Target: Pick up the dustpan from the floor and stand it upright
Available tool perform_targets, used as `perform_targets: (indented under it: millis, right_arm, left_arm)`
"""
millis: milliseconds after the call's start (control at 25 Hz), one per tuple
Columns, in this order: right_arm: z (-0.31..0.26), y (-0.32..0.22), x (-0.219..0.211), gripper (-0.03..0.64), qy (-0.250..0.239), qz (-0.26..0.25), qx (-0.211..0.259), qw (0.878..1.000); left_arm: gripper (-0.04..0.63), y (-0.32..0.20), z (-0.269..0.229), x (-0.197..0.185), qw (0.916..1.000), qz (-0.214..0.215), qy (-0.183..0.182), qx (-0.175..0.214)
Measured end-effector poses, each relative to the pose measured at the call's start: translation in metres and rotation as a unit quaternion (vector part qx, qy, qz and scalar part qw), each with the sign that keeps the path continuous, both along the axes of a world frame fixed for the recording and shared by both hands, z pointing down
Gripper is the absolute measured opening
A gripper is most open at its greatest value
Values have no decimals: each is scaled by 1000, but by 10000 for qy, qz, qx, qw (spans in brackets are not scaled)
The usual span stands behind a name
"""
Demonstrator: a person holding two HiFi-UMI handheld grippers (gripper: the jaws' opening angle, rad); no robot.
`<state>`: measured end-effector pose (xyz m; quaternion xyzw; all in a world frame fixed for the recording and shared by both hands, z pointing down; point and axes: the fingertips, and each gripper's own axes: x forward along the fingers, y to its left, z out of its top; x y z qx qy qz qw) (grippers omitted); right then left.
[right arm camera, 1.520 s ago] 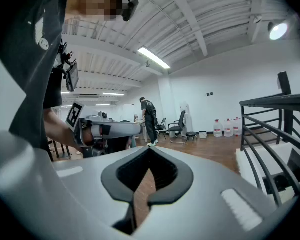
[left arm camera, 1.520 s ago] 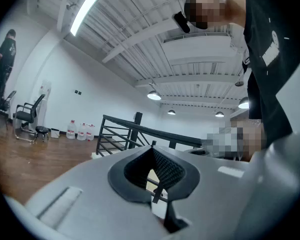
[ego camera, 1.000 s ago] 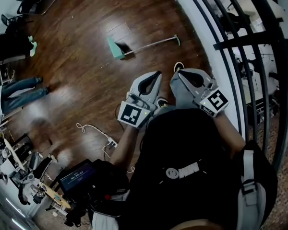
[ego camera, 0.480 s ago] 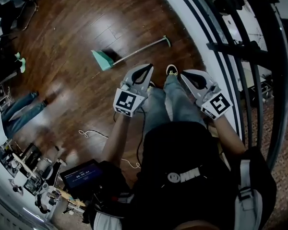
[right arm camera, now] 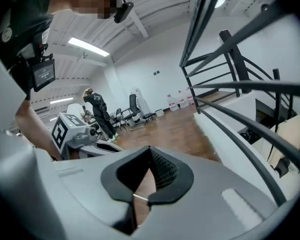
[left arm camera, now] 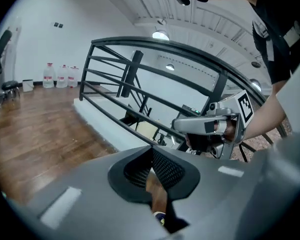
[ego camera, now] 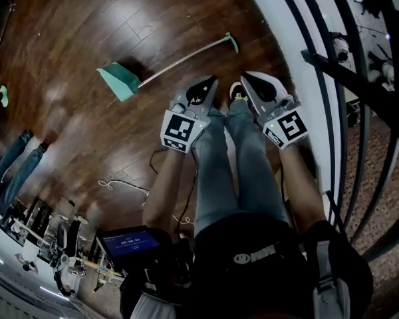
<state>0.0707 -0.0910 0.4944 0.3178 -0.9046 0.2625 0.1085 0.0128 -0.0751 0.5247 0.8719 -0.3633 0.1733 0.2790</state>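
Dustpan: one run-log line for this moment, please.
dustpan: flat on floor, untouched | left gripper: shut, empty | right gripper: shut, empty | step: pickup not yet begun

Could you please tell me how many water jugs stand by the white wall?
3: clear plastic water jugs in a row on the wooden floor against the white wall: left, middle, right. Others may be hidden.
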Motion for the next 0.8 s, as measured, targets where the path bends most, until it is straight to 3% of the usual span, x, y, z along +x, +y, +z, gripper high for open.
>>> perform_targets:
  millis: [120, 240, 320, 400, 520, 680, 800]
  right_arm:
    - [79, -2, -5, 2, 101, 70, -161, 9998]
    - [148, -1, 1, 2, 236, 64, -287, 9993]
    - [184, -2, 4, 2, 346, -71, -270, 9990]
    - [214, -7, 8, 2, 460, -201, -192, 9986]
    - [248, -15, 16, 2, 512, -255, -122, 9983]
    - [291, -24, 23, 2, 617, -313, -130, 9975]
    - [318, -27, 25, 2, 721, -396, -127, 9965]
  left_arm:
    - [12, -7, 75, -11, 10000, 13, -16, -81]
    - [12, -11, 149, -14, 9983, 317, -481, -63]
    - [131, -14, 198, -17, 9948, 513, -876, -124]
    - [192, -19, 245, -23, 9880, 696, -1358, -241]
    - [233, -18, 314, -26, 9729, 1088, -1983, -472]
    - [252, -8, 397, -31, 9537, 1486, -2489, -805]
    - [250, -2, 445, -38, 9450, 1620, -2675, -963]
